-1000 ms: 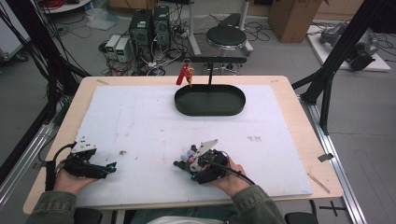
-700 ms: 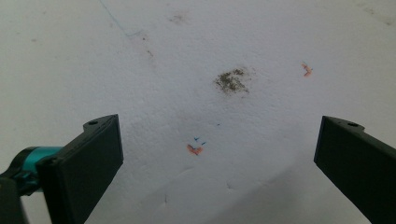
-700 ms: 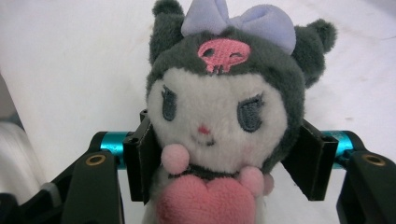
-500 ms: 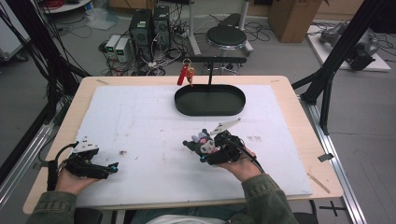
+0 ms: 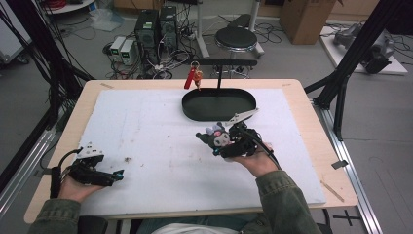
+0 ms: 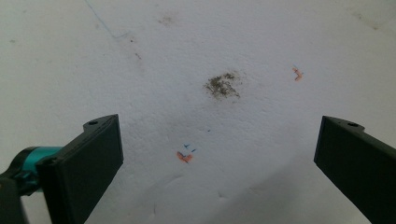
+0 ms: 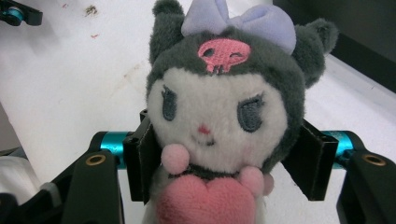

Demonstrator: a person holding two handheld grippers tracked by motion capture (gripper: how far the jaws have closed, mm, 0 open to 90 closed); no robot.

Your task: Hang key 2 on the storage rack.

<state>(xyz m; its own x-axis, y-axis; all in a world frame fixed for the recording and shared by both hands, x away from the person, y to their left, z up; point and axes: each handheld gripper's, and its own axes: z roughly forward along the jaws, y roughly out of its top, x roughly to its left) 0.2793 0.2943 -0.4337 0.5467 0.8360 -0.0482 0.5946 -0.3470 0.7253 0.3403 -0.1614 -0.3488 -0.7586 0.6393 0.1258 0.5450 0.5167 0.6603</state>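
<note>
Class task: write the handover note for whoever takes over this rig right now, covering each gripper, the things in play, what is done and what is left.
Right gripper: shut on the plush toy, held above the white foam mat, just short of the black oval tray.
Left gripper: open, holding nothing, low over the mat near its front left corner.
A red keychain hangs on the tray's stand.
Done: toy picked up.
Left: probably placing the toy in the tray or hanging it on the stand.
</note>
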